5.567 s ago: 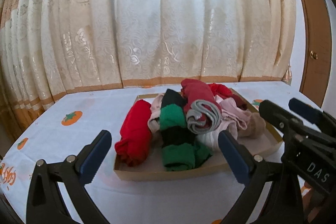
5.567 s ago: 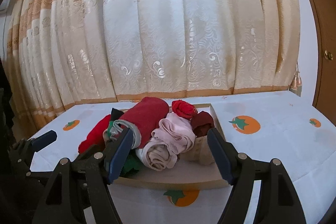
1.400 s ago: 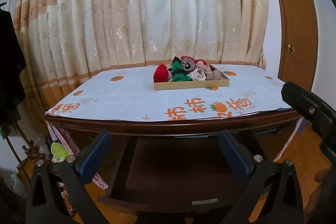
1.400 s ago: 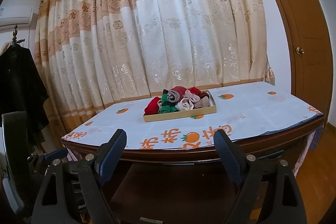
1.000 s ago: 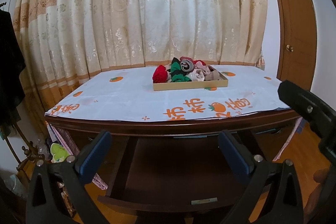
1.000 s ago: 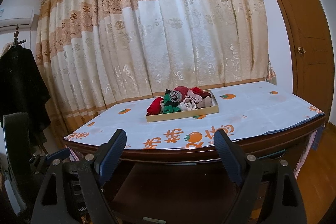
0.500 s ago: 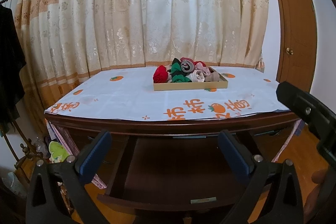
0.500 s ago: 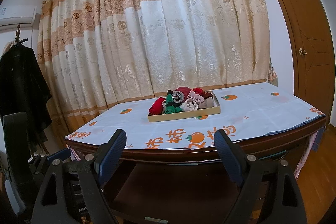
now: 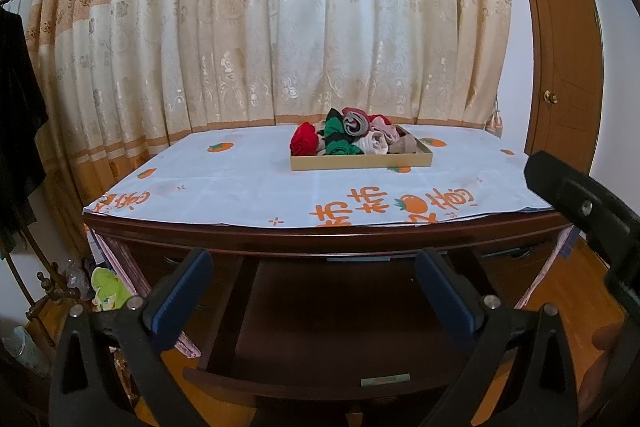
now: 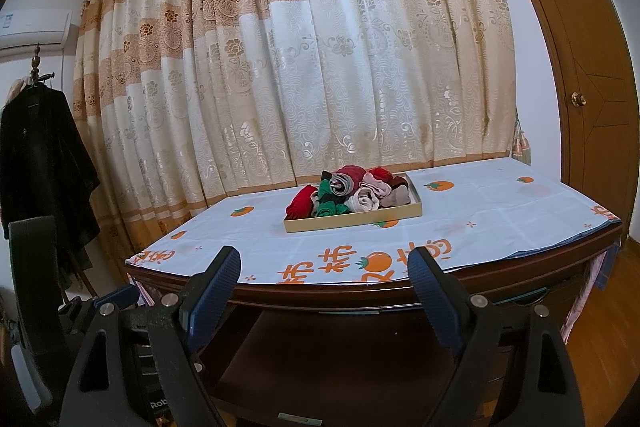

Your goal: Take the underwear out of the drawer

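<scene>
Rolled underwear (image 9: 348, 139) in red, green, grey and pink is piled in a flat cardboard tray (image 9: 360, 161) on the table's middle, also seen in the right wrist view as the pile (image 10: 348, 193) in the tray (image 10: 352, 219). Under the tabletop a dark wooden drawer (image 9: 224, 311) stands pulled out, and the part of its inside that I see holds no clothing. My left gripper (image 9: 312, 267) is open over the drawer, far short of the tray. My right gripper (image 10: 324, 259) is open too, level with the table's front edge, with nothing between its fingers.
A white tablecloth (image 9: 248, 183) with orange fruit prints covers the table. A patterned curtain (image 10: 320, 87) hangs behind, a brown door (image 10: 592, 87) stands at the right, and a black coat (image 10: 40, 155) hangs at the left. Clutter (image 9: 106, 287) lies on the floor left of the table.
Since the oldest frames both grippers have drawn far back from the tray to in front of the table, bringing the open drawer into view. Over the last second nothing has visibly moved.
</scene>
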`<state>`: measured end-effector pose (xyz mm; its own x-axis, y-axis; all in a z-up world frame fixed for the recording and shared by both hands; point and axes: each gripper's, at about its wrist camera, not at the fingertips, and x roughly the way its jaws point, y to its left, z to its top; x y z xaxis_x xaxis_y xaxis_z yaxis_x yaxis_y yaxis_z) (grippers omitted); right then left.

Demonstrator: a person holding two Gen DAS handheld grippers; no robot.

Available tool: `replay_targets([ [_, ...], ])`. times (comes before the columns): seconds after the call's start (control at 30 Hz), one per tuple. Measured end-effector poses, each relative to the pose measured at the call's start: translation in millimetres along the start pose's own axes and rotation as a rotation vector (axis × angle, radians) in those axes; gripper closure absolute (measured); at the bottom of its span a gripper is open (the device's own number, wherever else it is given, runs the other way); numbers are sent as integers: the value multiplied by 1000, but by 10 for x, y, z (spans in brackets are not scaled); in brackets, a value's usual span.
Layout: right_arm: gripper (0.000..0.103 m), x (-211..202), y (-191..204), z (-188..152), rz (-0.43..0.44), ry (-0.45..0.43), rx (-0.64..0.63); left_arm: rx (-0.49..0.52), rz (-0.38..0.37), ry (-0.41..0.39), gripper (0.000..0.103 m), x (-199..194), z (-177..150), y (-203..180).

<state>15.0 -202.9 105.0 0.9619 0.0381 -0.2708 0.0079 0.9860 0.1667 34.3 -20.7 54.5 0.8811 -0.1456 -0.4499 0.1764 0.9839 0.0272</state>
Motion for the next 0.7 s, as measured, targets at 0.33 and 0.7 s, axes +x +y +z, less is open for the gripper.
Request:
replay_targets([
  [0.33, 15, 2, -10, -4, 0, 1, 1, -1, -1, 0, 0, 11, 4, 4],
  [0.7, 15, 8, -9, -1, 1, 1, 2, -1, 0, 0, 0, 11, 9, 3],
])
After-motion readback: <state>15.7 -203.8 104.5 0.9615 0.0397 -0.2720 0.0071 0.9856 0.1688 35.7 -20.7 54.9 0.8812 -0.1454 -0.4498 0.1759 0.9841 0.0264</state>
